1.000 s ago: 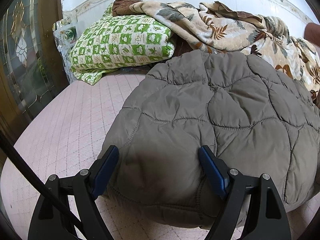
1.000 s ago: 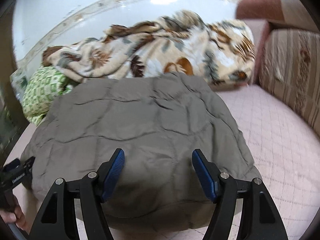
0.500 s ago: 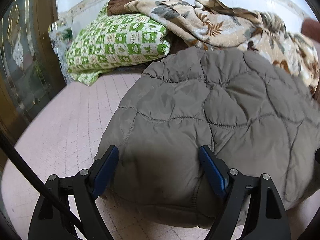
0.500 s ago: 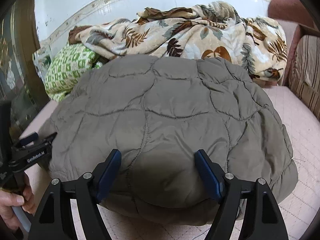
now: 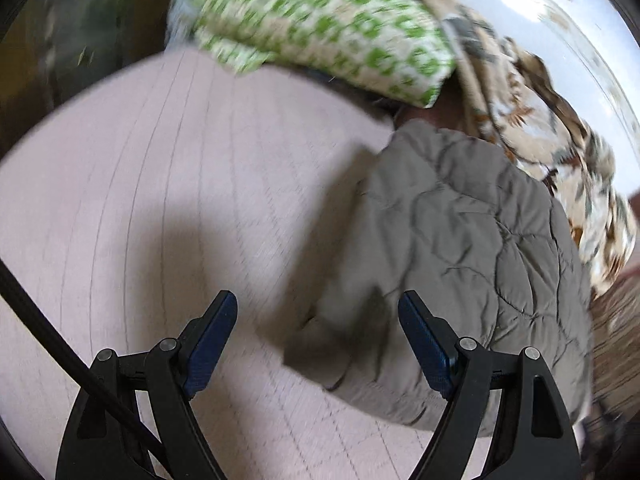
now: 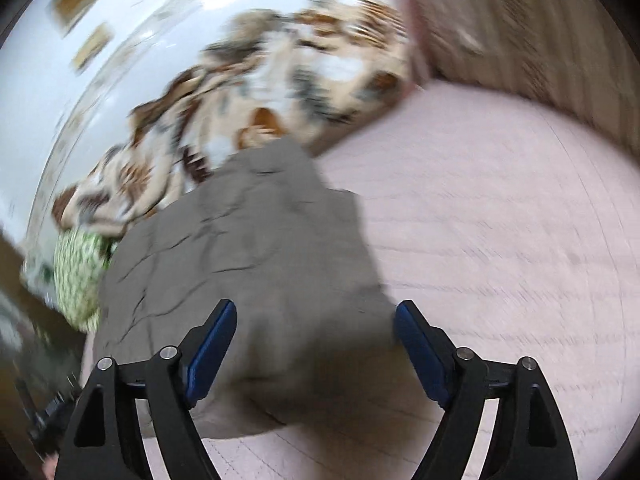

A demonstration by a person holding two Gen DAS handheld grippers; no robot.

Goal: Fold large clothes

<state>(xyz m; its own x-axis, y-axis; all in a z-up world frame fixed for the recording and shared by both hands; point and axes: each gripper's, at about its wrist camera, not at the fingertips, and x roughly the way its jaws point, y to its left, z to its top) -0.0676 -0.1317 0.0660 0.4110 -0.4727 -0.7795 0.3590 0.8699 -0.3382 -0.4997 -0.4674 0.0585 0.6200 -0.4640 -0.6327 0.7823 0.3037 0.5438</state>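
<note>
Two grippers, both with jaws apart and holding nothing. Left gripper [image 5: 318,344] over pink bed cover [image 5: 160,184]; quilted grey jacket [image 5: 460,264] at 3 o'clock, below green pillow [image 5: 320,20] and floral blanket [image 5: 560,152]. Looks puffy, soft, light, slippery; best pinched at hem corners. Long axis toward 1 o'clock. Right gripper [image 6: 316,344] just above jacket's near edge.
</note>
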